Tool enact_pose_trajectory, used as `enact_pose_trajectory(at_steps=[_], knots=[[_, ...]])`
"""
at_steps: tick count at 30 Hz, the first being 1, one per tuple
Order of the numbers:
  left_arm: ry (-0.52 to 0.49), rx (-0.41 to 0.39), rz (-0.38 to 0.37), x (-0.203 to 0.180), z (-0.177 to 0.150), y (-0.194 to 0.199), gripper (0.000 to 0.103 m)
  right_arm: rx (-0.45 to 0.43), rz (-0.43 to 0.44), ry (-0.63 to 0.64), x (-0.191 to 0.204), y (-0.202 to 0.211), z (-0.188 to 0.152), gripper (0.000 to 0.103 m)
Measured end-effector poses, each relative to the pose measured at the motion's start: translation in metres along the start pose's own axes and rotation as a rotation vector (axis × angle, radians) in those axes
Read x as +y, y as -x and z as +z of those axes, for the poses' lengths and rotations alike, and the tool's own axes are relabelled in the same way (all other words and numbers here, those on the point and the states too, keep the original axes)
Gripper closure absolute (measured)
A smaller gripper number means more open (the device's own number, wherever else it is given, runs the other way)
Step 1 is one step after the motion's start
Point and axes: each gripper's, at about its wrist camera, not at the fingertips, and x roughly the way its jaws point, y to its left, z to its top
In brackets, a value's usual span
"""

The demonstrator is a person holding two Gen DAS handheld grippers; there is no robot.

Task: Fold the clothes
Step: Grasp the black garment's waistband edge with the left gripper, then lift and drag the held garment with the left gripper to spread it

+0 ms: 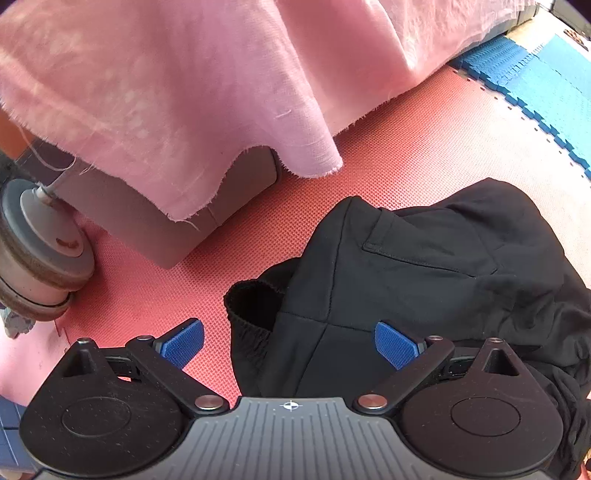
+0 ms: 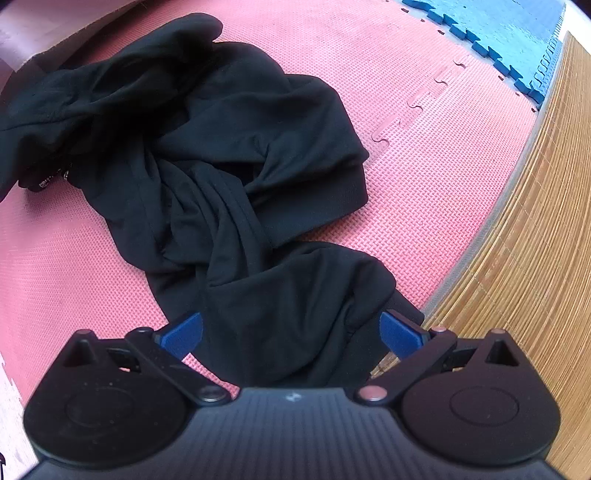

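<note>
Left gripper (image 1: 290,345) hangs low over the floor, blue pads spread wide, and right between them lies the black garment (image 1: 406,280), with its ribbed elastic opening (image 1: 251,306) gaping just ahead of the left pad and a welt pocket (image 1: 424,254) further forward. Nothing is clamped. Over on the other side, the right gripper (image 2: 291,334) is parted too, with a twisted stretch of the same black garment (image 2: 221,177) running forward from between its pads, bunched and knotted in the middle (a ribbed hem shows ahead and to the right). Underneath it all is a red foam puzzle mat (image 2: 424,147); blue foam tiles (image 2: 498,33) join it far ahead, and a woven bamboo mat (image 2: 535,240) borders it to the right of the right gripper. Ahead of the left gripper a pink cloth (image 1: 166,92) drapes over a grey frame, with a caster wheel (image 1: 40,243) off to the left.
</note>
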Motion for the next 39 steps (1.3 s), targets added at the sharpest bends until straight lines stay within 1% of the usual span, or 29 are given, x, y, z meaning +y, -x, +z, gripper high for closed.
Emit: enact_pose_trajectory(at_steps=[5, 8, 13, 15, 16, 17, 18, 19, 20, 21, 22, 25, 27, 30, 32, 36, 39], knots=[[-0.031, 0.008, -0.041, 0.001, 0.007, -0.014, 0.003, 0.005, -0.019, -0.006, 0.005, -0.001, 0.000, 0.000], [-0.020, 0.040, -0.070, 0.008, 0.011, -0.031, 0.003, 0.011, -0.026, -0.019, 0.007, -0.001, 0.000, 0.000], [0.015, 0.120, -0.202, 0.023, 0.015, -0.068, 0.003, 0.014, -0.026, -0.040, 0.013, 0.002, -0.002, 0.000], [0.014, 0.174, -0.260, 0.025, 0.018, -0.089, 0.003, 0.022, -0.024, -0.045, 0.015, 0.000, -0.004, 0.000], [0.018, 0.204, -0.276, 0.025, 0.019, -0.098, 0.002, 0.028, -0.023, -0.046, 0.017, -0.001, -0.005, 0.000], [0.022, 0.222, -0.292, 0.025, 0.018, -0.105, 0.005, 0.034, -0.023, -0.047, 0.018, -0.002, -0.006, 0.000], [0.031, 0.204, -0.310, 0.025, 0.016, -0.105, 0.010, 0.040, -0.023, -0.052, 0.019, -0.003, -0.008, 0.000], [0.042, 0.187, -0.324, 0.025, 0.014, -0.103, 0.041, 0.046, -0.023, -0.058, 0.019, -0.004, -0.010, 0.000], [0.058, 0.170, -0.326, 0.025, 0.011, -0.097, 0.074, 0.051, -0.022, -0.065, 0.019, -0.004, -0.011, 0.000], [0.061, 0.153, -0.325, 0.025, 0.008, -0.091, 0.080, 0.056, -0.022, -0.071, 0.019, -0.004, -0.012, 0.000], [0.025, 0.136, -0.316, 0.022, 0.006, -0.084, 0.086, 0.051, -0.027, -0.082, 0.016, -0.003, -0.013, 0.000], [-0.076, 0.119, -0.289, 0.014, -0.003, -0.067, 0.089, 0.028, -0.050, -0.116, 0.007, 0.002, -0.015, 0.000], [-0.122, 0.116, -0.277, 0.012, -0.011, -0.057, 0.089, 0.002, -0.077, -0.138, -0.001, 0.006, -0.016, 0.000], [-0.164, 0.111, -0.292, 0.013, -0.022, -0.040, 0.090, -0.015, -0.103, -0.141, -0.010, 0.009, -0.014, 0.000], [-0.199, 0.108, -0.296, 0.017, -0.032, -0.025, 0.091, -0.025, -0.103, -0.134, -0.011, 0.010, -0.012, 0.000], [-0.231, 0.118, -0.293, 0.028, -0.050, -0.005, 0.091, -0.021, -0.061, -0.072, -0.001, 0.001, -0.003, 0.000], [-0.239, 0.121, -0.287, 0.036, -0.061, 0.011, 0.091, -0.031, 0.001, -0.012, 0.016, -0.010, 0.009, 0.000]])
